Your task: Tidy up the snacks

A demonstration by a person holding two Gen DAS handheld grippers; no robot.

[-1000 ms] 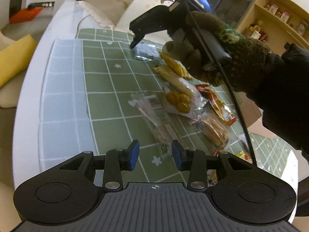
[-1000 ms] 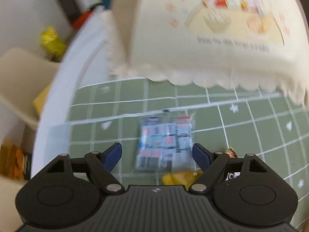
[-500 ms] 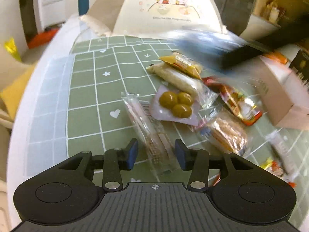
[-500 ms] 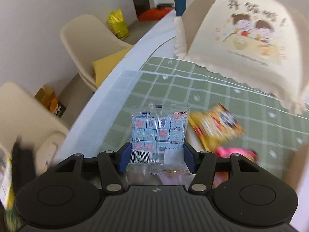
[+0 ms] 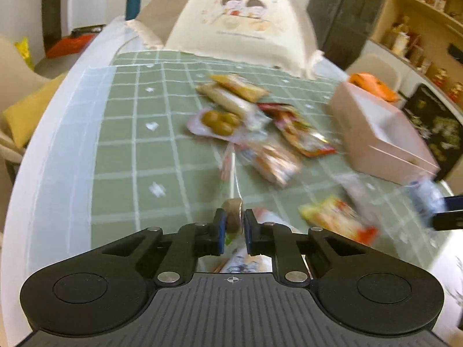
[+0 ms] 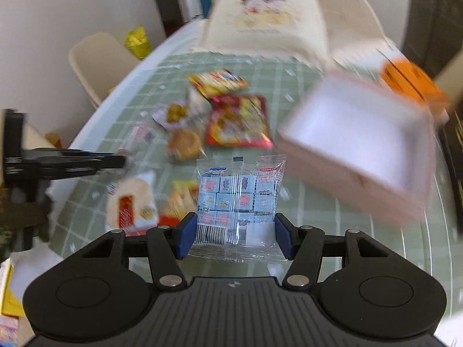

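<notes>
My right gripper (image 6: 235, 238) is shut on a clear packet of blue candy cubes (image 6: 238, 199) and holds it above the table, left of the open pink box (image 6: 358, 133). My left gripper (image 5: 233, 227) is shut on a long clear snack packet (image 5: 231, 173), pinching its brown end and lifting it off the green checked mat (image 5: 130, 150). Several more snack packs lie in a loose pile on the mat (image 5: 251, 121). The pink box shows at the right in the left wrist view (image 5: 376, 133).
A cream mesh food cover (image 5: 243, 26) stands at the far end of the table. An orange bag (image 5: 373, 82) lies behind the box. Chairs (image 6: 98, 60) stand along the left side. The white table edge (image 5: 43, 156) curves on the left.
The right gripper has carried the candy packet from the far mat toward the pink box. The left gripper has shut on the long clear packet and raised it.
</notes>
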